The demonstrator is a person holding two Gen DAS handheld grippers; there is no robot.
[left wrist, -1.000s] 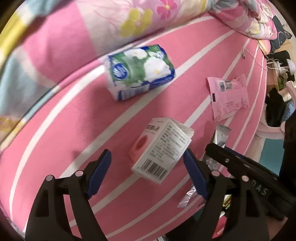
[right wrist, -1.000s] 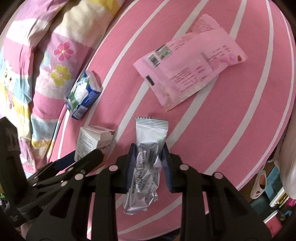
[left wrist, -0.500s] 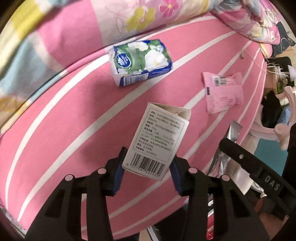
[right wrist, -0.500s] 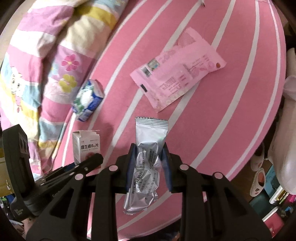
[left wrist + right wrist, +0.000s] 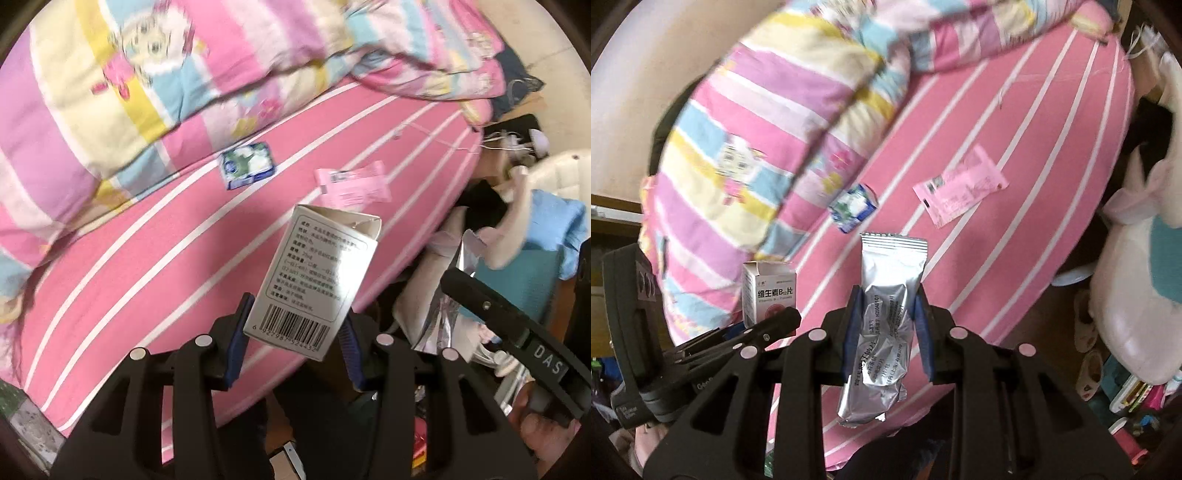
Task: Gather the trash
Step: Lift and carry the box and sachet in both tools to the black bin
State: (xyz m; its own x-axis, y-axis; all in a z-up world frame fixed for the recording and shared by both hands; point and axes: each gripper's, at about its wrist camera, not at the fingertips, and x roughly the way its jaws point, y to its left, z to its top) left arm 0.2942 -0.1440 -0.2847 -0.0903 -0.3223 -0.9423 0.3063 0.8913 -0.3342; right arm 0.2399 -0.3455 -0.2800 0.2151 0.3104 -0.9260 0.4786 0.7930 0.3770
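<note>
Pink striped bed lay below; left claw clamped the box, right claw the foil pack, so both needed steady, level carrying.

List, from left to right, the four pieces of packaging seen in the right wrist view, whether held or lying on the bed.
White medicine box → blue-green tissue pack → silver foil packet → pink wrapper.
</note>
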